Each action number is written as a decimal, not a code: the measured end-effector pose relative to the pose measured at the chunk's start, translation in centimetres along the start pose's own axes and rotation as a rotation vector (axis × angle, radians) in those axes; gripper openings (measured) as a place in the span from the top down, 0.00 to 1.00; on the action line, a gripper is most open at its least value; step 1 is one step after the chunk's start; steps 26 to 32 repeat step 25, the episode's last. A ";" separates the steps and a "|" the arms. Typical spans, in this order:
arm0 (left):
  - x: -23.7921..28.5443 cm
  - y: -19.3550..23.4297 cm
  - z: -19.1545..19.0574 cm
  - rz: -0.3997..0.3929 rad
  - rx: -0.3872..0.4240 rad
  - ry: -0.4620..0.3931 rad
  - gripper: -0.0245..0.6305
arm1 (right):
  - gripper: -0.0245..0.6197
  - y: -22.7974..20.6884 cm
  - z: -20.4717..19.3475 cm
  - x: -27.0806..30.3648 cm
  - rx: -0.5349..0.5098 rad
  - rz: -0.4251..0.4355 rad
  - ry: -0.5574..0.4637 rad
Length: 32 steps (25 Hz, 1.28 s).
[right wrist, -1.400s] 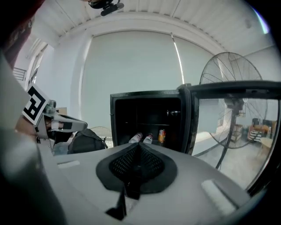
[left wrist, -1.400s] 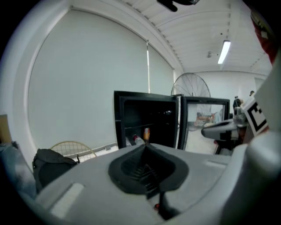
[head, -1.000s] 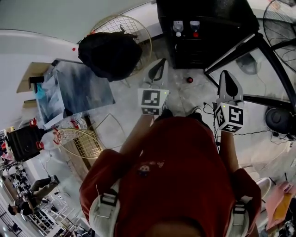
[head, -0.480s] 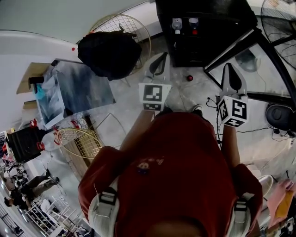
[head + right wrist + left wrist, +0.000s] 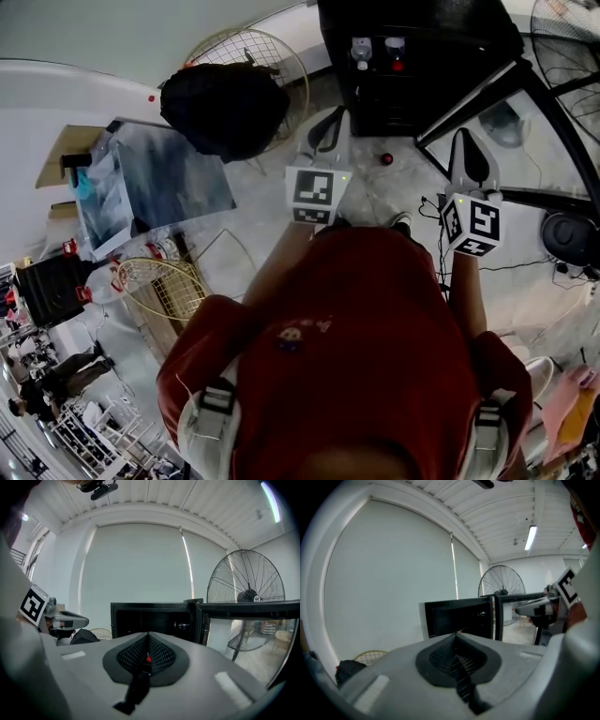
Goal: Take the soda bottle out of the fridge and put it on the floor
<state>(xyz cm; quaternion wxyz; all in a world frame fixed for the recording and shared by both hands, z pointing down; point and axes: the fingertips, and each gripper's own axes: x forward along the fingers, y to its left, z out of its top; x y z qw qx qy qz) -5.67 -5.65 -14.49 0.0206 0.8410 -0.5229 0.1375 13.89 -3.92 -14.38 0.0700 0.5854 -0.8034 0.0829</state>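
We get bright, even indoor light, with heavy fisheye bending at all edges. Fridge (image 5: 441,80) interior reads dark; ceiling tube (image 5: 530,537) above the fridge glares; near foreground soft.

A bare workshop-like hall: big pedestal fan (image 5: 247,596), strip light (image 5: 530,537), cables (image 5: 516,269) across the pale floor (image 5: 375,202).

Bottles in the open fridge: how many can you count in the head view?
2. A pale-capped bottle and a red-capped bottle stand side by side at the front of the open fridge. Its dark interior may hide more.
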 end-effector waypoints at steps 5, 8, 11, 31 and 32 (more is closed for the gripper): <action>0.0 0.2 0.2 0.006 -0.002 -0.007 0.96 | 0.96 0.0 0.0 0.0 -0.001 -0.004 -0.001; -0.1 0.3 0.2 0.007 -0.004 -0.010 0.96 | 0.96 -0.1 -0.1 -0.1 -0.002 -0.009 -0.001; -0.3 0.4 0.2 0.010 -0.006 -0.011 0.96 | 0.96 -0.2 0.0 0.0 -0.004 -0.014 -0.002; -0.2 0.6 -0.5 0.010 -0.013 0.001 0.96 | 0.96 -0.1 0.0 0.1 -0.016 -0.017 0.004; -0.2 0.6 -0.5 0.010 -0.013 0.001 0.96 | 0.96 -0.1 0.0 0.1 -0.016 -0.017 0.004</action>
